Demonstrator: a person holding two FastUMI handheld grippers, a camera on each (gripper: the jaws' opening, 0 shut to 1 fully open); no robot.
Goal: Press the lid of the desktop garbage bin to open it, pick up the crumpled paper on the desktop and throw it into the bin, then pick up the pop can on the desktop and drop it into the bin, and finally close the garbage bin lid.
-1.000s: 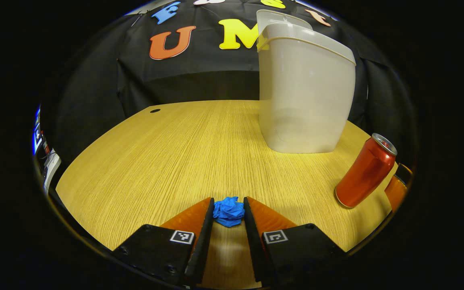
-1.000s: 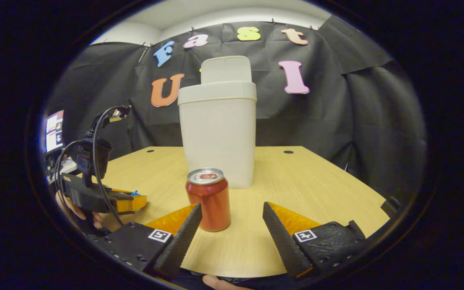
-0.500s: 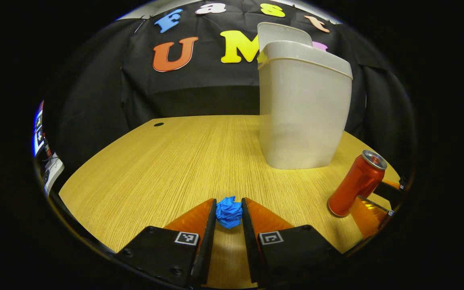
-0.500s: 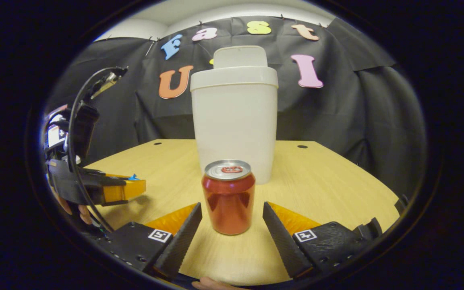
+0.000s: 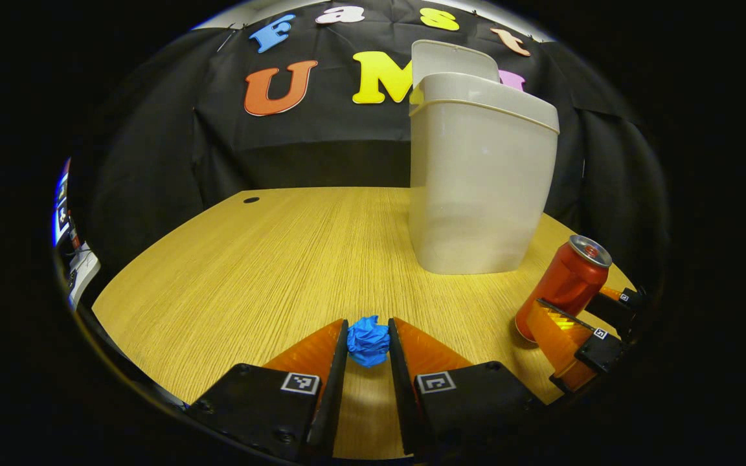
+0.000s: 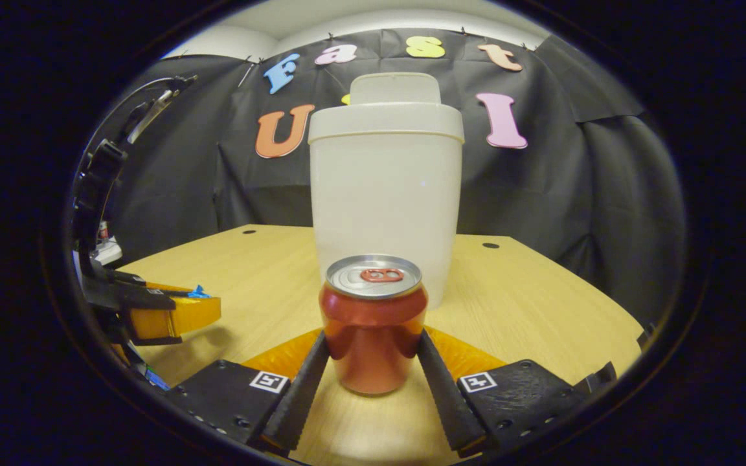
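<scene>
Gripping, left gripper (image 5: 368,340): its two fingers are clenched on the small blue crumpled paper ball (image 5: 368,340), one finger pressing each side, at 6 o'clock in the left gripper view.
Paper position: the ball sits between the fingertips, low over the light wooden desktop (image 5: 282,259); whether it touches the wood cannot be told.
Right gripper (image 6: 373,353): its fingers stand against both sides of the red aluminium pop can (image 6: 373,323), grasping it at 6 o'clock in the right gripper view.
Can position: upright on the desktop (image 6: 528,304), silver top with red pull tab facing up, just in front of the bin.
Can from the left gripper view: the can (image 5: 564,285) appears at 4 o'clock, leaning in the fisheye picture, with the right gripper (image 5: 574,330) around its lower part.
Bin: the tall off-white plastic desktop garbage bin (image 5: 480,181) stands at 1 o'clock in the left gripper view; in the right gripper view it (image 6: 386,207) rises at 12 o'clock behind the can.
Lid: the bin's flap lid (image 6: 395,88) stands up above the rim, so the bin is open; the lid (image 5: 454,61) also shows behind the rim in the left gripper view.
Left gripper from the right gripper view: it (image 6: 182,310) appears at 9 o'clock, with a sliver of blue paper (image 6: 198,292) at its fingertips, well apart from the can.
Desktop detail: a small dark round hole (image 5: 251,200) lies at 11 o'clock near the far edge.
</scene>
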